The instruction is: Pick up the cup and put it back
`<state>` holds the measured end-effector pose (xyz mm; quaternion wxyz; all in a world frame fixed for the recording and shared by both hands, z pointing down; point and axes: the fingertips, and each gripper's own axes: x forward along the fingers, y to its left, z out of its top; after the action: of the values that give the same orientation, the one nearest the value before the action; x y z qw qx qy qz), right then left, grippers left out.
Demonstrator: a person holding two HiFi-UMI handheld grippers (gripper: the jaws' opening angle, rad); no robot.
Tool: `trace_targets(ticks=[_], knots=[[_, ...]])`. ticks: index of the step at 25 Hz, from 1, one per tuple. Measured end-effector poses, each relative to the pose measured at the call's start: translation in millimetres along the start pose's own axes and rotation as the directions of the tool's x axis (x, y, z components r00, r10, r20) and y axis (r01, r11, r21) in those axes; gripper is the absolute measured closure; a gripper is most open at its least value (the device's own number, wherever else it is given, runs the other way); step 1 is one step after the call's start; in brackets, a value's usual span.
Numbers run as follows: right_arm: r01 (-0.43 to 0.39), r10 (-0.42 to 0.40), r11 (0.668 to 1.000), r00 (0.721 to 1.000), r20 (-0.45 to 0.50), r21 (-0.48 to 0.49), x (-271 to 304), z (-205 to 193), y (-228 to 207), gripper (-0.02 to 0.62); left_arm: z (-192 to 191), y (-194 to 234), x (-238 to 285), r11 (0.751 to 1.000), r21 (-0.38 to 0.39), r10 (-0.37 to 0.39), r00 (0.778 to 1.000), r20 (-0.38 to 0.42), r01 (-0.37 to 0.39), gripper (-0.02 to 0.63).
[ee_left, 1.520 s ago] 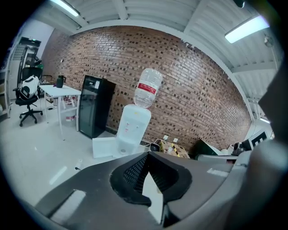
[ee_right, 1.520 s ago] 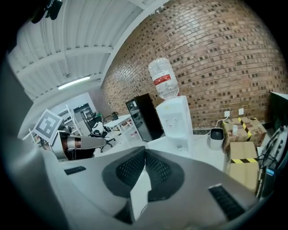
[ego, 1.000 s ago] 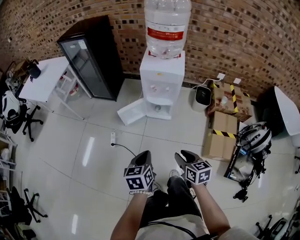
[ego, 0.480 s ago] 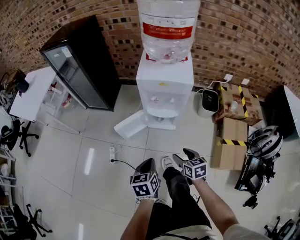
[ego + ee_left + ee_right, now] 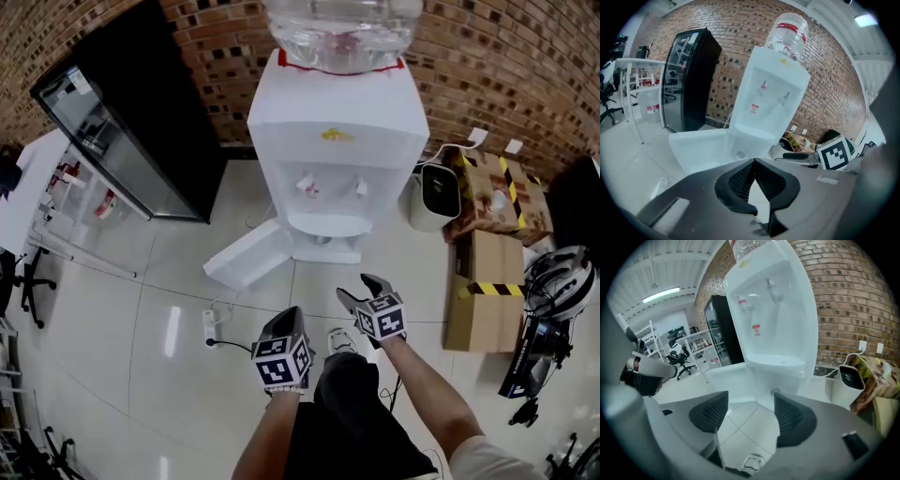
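A white water dispenser with a clear bottle on top stands against the brick wall. Its lower door hangs open to the left. A small round grey thing shows in the low compartment; I cannot tell whether it is the cup. My left gripper points at the dispenser from above the tiled floor, with its jaws shut and empty. To its right, my right gripper is open; its jaws have just been opening, with only floor between them.
A black glass-door fridge stands left of the dispenser. A small white appliance and cardboard boxes sit to the right, with a helmet beyond. A power strip and its cable lie on the floor at the left.
The dispenser has grown much larger and nearer in the head view. Both grippers have come closer to its open lower compartment. The right gripper's jaws stand wider apart than before.
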<state>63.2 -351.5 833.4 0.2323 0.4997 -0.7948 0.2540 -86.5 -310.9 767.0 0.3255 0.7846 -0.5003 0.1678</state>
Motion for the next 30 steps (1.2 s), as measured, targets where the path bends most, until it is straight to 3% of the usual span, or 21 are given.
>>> trace_targets(ticks=[5, 9, 11, 16, 30], knots=[[0.033, -0.032, 0.999, 0.999, 0.028, -0.038, 82.1, -34.3, -35.5, 0.244, -30.3, 45.1, 64.1, 1.0, 0.026, 0.008, 1.0, 0.008, -0.008, 0.604], [0.069, -0.067, 0.997, 0.995, 0.07, -0.028, 144.2, -54.0, -65.8, 0.244, -49.3, 70.9, 118.2, 0.997, 0.071, -0.001, 1.0, 0.012, 0.0, 0.604], [0.08, -0.079, 0.997, 0.994, 0.075, -0.012, 170.2, -63.1, -79.3, 0.202, -56.7, 77.5, 141.2, 0.997, 0.077, -0.01, 1.0, 0.01, 0.009, 0.604], [0.097, -0.099, 0.995, 0.992, 0.076, 0.021, 222.7, -75.9, -100.0, 0.179, -60.4, 93.7, 188.3, 0.997, 0.081, -0.009, 1.0, 0.013, 0.008, 0.604], [0.152, -0.152, 0.988, 0.988, 0.034, 0.001, 334.0, -75.9, -135.3, 0.169, -58.8, 121.3, 237.3, 1.0, 0.022, 0.012, 1.0, 0.022, -0.013, 0.604]])
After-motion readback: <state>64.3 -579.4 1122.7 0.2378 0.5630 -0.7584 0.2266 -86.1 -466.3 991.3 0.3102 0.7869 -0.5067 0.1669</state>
